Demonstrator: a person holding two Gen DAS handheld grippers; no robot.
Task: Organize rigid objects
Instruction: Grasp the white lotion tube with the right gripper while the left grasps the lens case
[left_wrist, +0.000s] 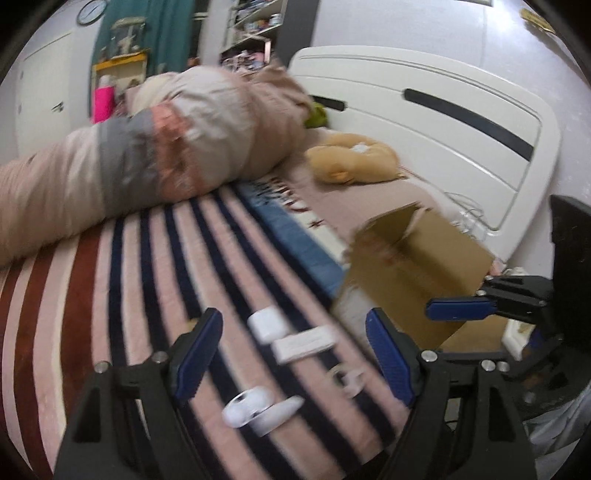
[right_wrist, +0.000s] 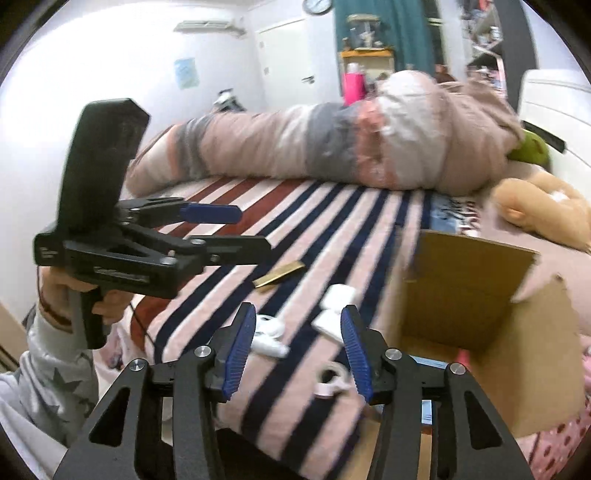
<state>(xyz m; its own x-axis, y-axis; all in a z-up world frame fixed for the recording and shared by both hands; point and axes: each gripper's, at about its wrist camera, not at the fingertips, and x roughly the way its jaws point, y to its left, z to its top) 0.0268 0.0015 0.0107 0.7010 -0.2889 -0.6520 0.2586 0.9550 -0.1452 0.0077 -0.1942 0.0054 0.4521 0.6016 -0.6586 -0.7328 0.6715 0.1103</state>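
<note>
Several small white objects lie on a striped blanket (left_wrist: 110, 295): a rounded case (left_wrist: 265, 325), a flat white box (left_wrist: 304, 344), a tape roll (left_wrist: 349, 380) and a white mouse-like piece (left_wrist: 258, 408). My left gripper (left_wrist: 293, 356) is open above them, empty. In the right wrist view the same white objects (right_wrist: 334, 308) and the tape roll (right_wrist: 330, 380) lie between the open, empty fingers of my right gripper (right_wrist: 300, 352). A gold bar (right_wrist: 279, 277) lies farther off. An open cardboard box (right_wrist: 476, 306) stands to the right; it also shows in the left wrist view (left_wrist: 417, 266).
A rolled duvet (left_wrist: 155, 155) lies across the bed's far side. A tan plush toy (left_wrist: 351, 162) and a green toy (left_wrist: 317, 116) sit near the white headboard (left_wrist: 424, 110). The left gripper (right_wrist: 221, 232) is seen in the right wrist view, held in a hand.
</note>
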